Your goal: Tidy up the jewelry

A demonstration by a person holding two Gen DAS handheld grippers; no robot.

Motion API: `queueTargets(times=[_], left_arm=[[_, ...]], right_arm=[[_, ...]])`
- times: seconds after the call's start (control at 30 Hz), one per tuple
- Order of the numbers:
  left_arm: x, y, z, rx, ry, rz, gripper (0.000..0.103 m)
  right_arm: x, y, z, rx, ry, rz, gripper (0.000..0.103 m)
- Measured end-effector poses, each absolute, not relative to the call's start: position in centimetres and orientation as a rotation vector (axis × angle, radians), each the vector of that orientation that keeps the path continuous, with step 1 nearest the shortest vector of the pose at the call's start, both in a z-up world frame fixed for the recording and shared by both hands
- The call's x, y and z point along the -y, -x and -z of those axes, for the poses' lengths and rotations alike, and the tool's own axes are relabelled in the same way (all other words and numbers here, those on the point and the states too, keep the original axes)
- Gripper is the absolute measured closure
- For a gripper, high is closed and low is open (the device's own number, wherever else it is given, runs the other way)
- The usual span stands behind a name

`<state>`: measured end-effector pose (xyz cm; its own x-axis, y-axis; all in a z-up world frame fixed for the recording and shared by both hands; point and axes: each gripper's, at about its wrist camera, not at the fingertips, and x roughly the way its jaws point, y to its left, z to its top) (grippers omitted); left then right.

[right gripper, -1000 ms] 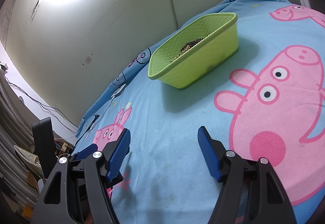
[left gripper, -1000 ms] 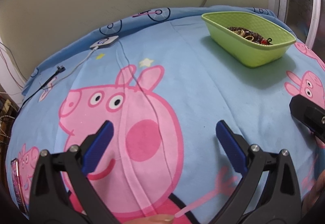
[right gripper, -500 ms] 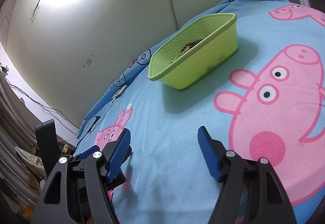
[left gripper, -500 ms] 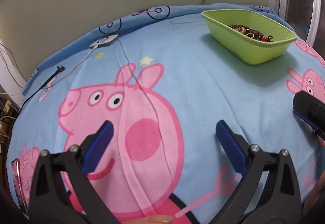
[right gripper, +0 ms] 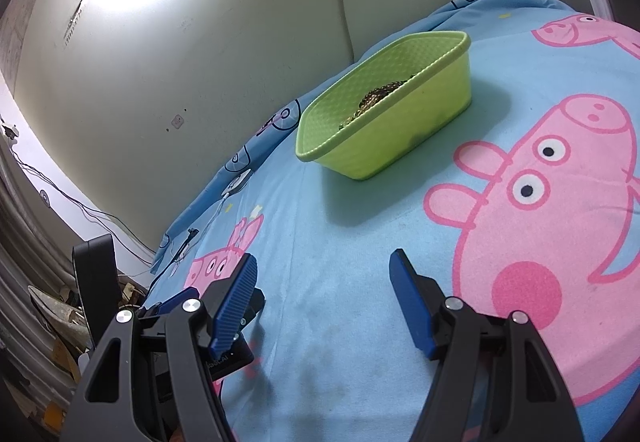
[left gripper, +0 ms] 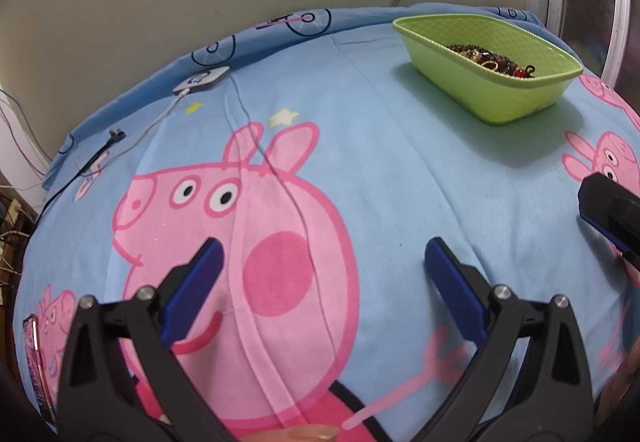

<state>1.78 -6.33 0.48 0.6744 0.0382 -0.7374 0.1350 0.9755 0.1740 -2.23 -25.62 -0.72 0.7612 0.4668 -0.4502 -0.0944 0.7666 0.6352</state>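
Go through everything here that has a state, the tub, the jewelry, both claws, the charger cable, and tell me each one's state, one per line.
Green tub: upright on the blanket, no lid, partly filled.
Jewelry: piled in a tangle inside the tub.
Left claw: open, nothing between its fingers, over the blanket.
Right claw: open, nothing between its fingers.
Charger cable: plugged into the white device near the wall.
Blanket: spread out, lightly creased.

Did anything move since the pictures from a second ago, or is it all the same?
Almost nothing changed. The left gripper and the right gripper both stay open and empty over the blue cartoon blanket, holding nothing. The green basket sits in the same spot with the jewelry piled inside. Nothing was picked up or let go.
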Motion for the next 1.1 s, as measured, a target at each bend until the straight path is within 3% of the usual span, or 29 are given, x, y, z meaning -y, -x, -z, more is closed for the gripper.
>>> queueTargets(times=[1.1], left_arm=[[6.74,-1.61,-0.60,-0.829,-0.218,0.060,0.006]], right_arm=[[26.35,2.29,0.65,-0.632,-0.633,-0.334,0.053]])
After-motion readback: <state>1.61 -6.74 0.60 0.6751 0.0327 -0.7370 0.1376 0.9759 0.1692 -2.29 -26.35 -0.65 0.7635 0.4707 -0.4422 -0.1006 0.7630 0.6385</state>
